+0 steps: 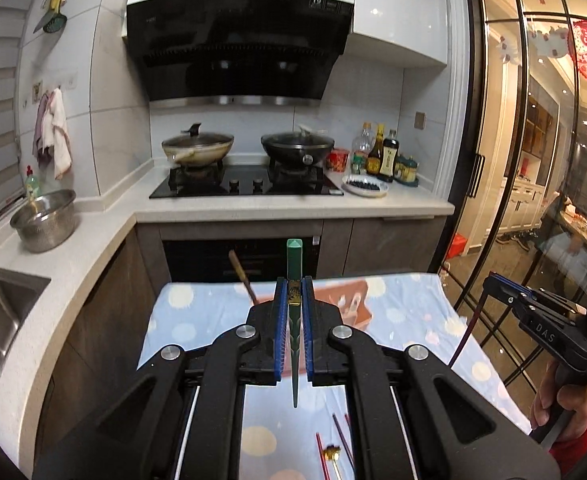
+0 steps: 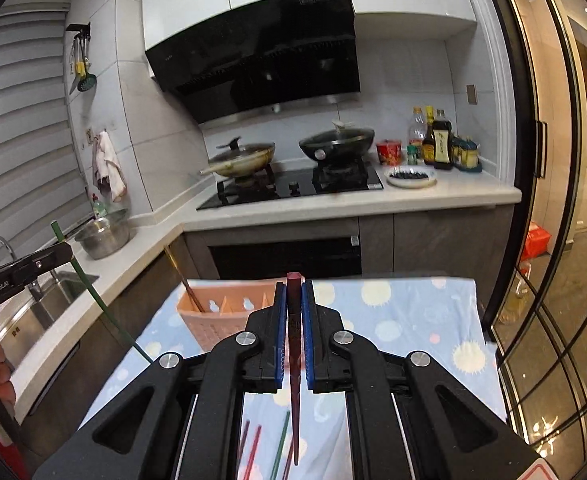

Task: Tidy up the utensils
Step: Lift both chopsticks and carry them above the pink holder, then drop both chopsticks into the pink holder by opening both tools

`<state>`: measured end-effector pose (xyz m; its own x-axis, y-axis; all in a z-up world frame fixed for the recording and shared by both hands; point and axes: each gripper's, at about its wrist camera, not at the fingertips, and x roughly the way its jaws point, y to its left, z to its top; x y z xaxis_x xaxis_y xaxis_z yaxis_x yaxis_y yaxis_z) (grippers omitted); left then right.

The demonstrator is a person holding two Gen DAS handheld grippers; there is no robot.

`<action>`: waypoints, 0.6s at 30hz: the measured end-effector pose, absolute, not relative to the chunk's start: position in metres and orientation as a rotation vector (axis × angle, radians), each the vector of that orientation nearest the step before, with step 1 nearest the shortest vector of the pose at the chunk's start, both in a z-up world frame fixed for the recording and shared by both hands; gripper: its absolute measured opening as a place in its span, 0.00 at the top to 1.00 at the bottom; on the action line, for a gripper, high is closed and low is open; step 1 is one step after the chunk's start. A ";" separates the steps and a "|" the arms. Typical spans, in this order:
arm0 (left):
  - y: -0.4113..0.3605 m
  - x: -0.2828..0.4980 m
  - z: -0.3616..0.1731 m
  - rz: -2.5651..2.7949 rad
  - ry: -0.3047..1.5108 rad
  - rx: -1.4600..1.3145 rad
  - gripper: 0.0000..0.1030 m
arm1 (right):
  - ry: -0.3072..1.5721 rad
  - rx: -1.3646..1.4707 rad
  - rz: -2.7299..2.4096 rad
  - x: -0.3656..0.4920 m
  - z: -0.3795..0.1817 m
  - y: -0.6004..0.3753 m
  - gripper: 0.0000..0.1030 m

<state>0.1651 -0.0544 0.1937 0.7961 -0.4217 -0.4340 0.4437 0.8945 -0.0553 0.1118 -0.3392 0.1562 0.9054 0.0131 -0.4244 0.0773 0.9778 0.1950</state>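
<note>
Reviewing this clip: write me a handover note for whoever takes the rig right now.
Left claw: shut on a green chopstick, held upright above the table.
Right claw: shut on a dark red chopstick, also upright.
Pink plastic utensil basket stands at the far end of the dotted blue tablecloth; one brown chopstick already leans in its left compartment.
Left to do: drop both held chopsticks into the basket, then collect the loose red and green chopsticks lying on the cloth near you.
</note>
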 end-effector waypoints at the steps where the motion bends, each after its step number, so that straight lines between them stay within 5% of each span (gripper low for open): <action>1: -0.056 0.168 0.200 -0.465 0.440 0.049 0.93 | 0.423 0.208 -0.029 0.116 0.164 -0.339 0.93; 18: -0.085 0.248 0.260 -0.450 0.383 0.031 0.93 | 0.301 0.206 0.012 0.211 0.238 -0.318 0.93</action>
<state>0.2483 -0.0849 0.2602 0.8301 -0.4186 -0.3683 0.4303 0.9010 -0.0543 0.2111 -0.3180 0.2382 0.9551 0.0421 -0.2934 0.0193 0.9789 0.2033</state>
